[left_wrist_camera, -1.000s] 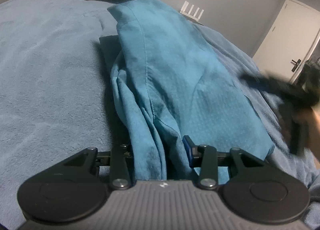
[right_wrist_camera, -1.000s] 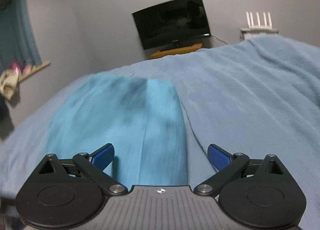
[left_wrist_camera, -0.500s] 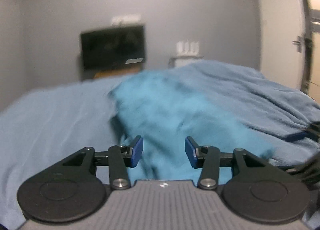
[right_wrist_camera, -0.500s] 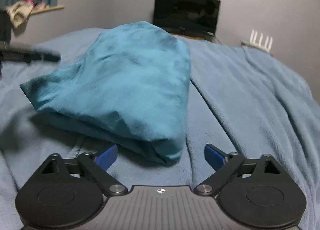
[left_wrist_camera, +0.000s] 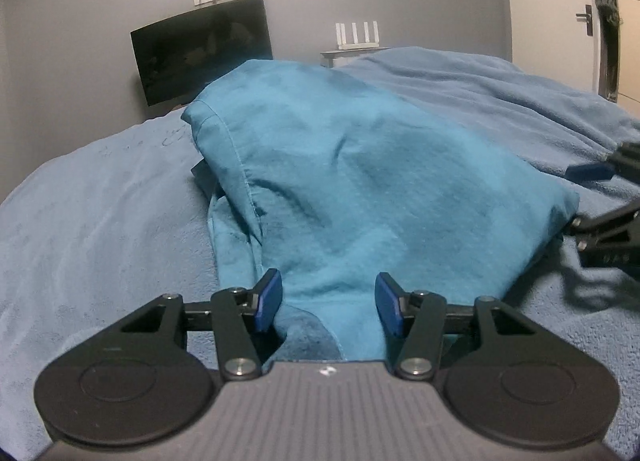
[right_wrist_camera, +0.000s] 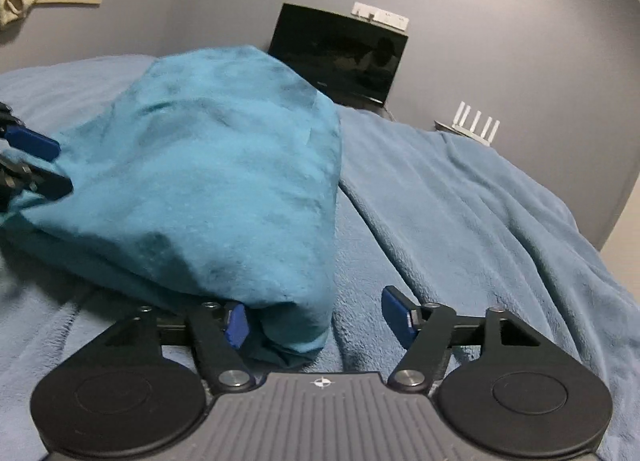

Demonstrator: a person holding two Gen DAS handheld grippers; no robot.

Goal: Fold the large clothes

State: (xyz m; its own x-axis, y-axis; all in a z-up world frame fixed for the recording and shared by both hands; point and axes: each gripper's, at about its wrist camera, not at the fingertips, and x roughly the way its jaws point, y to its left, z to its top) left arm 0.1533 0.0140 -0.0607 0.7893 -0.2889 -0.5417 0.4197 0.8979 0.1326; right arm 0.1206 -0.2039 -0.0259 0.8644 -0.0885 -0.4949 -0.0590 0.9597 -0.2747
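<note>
Your left gripper (left_wrist_camera: 328, 303): jaws parted, just been opening, cloth edge lying loose between. Your right gripper (right_wrist_camera: 316, 319): parted, just been closing round one corner. One teal garment (left_wrist_camera: 360, 181), heaped at 12 o'clock. One blue blanket (right_wrist_camera: 480, 221) beneath.

Bedroom: blanket-covered bed (left_wrist_camera: 100, 221), wall television (left_wrist_camera: 204, 49).

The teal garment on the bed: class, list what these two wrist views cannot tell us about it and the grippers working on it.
- What kind of garment the teal garment is: bunched and folded over itself in both views.
- Its underside and lower layers: hidden against the blue blanket.
- Right gripper: whether its left finger presses the cloth, which bulges over that pad.
- Left gripper: its fingers stand open around the hem; the near edge is hidden behind its body.
</note>
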